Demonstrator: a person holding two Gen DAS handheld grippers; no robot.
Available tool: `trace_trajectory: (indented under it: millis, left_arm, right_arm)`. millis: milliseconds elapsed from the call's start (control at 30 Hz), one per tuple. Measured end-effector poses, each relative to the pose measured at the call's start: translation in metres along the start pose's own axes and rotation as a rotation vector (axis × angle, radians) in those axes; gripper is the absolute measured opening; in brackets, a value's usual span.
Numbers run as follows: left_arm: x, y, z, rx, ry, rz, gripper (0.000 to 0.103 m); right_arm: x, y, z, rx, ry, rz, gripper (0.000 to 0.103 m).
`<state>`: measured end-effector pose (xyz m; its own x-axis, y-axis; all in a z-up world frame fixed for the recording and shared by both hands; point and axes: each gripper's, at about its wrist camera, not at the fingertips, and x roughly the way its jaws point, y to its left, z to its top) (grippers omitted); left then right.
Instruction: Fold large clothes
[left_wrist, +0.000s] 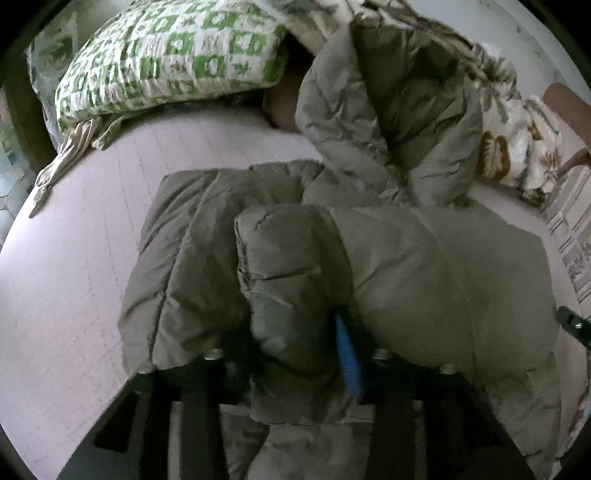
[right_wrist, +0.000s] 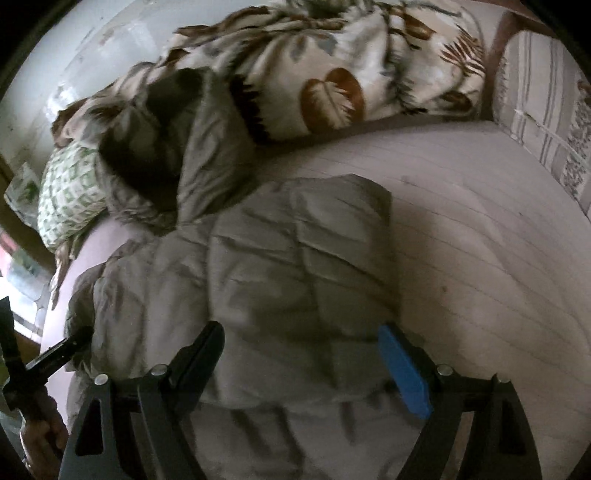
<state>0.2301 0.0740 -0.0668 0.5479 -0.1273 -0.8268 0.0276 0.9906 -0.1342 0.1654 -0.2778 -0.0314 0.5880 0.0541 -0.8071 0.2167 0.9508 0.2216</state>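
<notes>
The puffy olive-grey quilted cloth jacket (left_wrist: 424, 266) looks soft and matt on the smooth pale pink bed sheet (left_wrist: 74, 258).

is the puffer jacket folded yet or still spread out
Partly folded: the jacket has its sides turned in, its hood still up, and the left hand-held gripper clamps a fold.

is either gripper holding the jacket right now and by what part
The left gripper is shut on a puffy fold of the jacket, likely a sleeve. The right gripper is open, holding nothing.
</notes>
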Motion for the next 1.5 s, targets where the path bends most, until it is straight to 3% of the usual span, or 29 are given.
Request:
trace_trajectory:
  millis: [33,100,200,367,467,633,733,900,1033,1167,1200,1300,1400,1500]
  left_arm:
    - [-0.004,0.000,0.000,0.005,-0.008,-0.015,0.019]
    - [-0.018,0.004,0.004,0.013,-0.034,-0.040,0.016]
    - [-0.057,0.016,0.012,0.020,-0.095,-0.080,0.015]
    - [-0.096,0.034,0.008,0.072,-0.118,-0.150,0.016]
    - [-0.082,0.042,0.000,0.104,-0.073,-0.124,0.016]
    - [-0.039,0.066,-0.029,0.052,0.024,-0.107,0.017]
    - [-0.033,0.067,-0.047,0.050,0.016,-0.097,0.020]
    - [-0.038,0.064,-0.053,0.053,0.012,-0.083,0.020]
    - [-0.037,0.060,-0.062,0.096,0.021,-0.063,0.022]
    - [-0.039,0.055,-0.064,0.115,-0.003,-0.023,0.025]
    - [-0.043,0.054,-0.062,0.117,-0.014,-0.012,0.030]
    - [-0.057,0.053,-0.056,0.130,-0.039,0.084,0.075]
    - [-0.080,0.054,-0.046,0.144,-0.108,0.094,0.079]
    - [-0.089,0.053,-0.029,0.145,-0.121,0.093,0.080]
  right_arm:
    - [0.003,-0.001,-0.001,0.001,0.004,-0.004,0.088]
    - [0.007,-0.004,0.000,0.002,0.010,-0.011,0.088]
    - [0.010,0.003,0.005,-0.010,0.009,-0.014,0.088]
    - [0.006,0.023,0.010,-0.052,-0.009,0.008,0.088]
    - [0.008,0.039,0.010,-0.099,-0.010,0.000,0.088]
    - [0.031,0.049,-0.006,-0.131,0.053,-0.031,0.088]
    - [0.049,0.053,-0.024,-0.199,0.083,-0.059,0.092]
    - [0.059,0.043,-0.033,-0.146,0.094,-0.043,0.095]
    - [0.057,0.045,-0.035,-0.179,0.136,-0.051,0.094]
    - [0.060,0.043,-0.044,-0.187,0.123,-0.056,0.095]
    - [0.059,0.043,-0.043,-0.185,0.122,-0.057,0.095]
    - [0.045,0.044,-0.034,-0.172,0.103,-0.044,0.095]
    - [0.020,0.046,-0.027,-0.201,0.049,-0.024,0.095]
    - [0.001,0.048,-0.011,-0.209,0.021,-0.002,0.095]
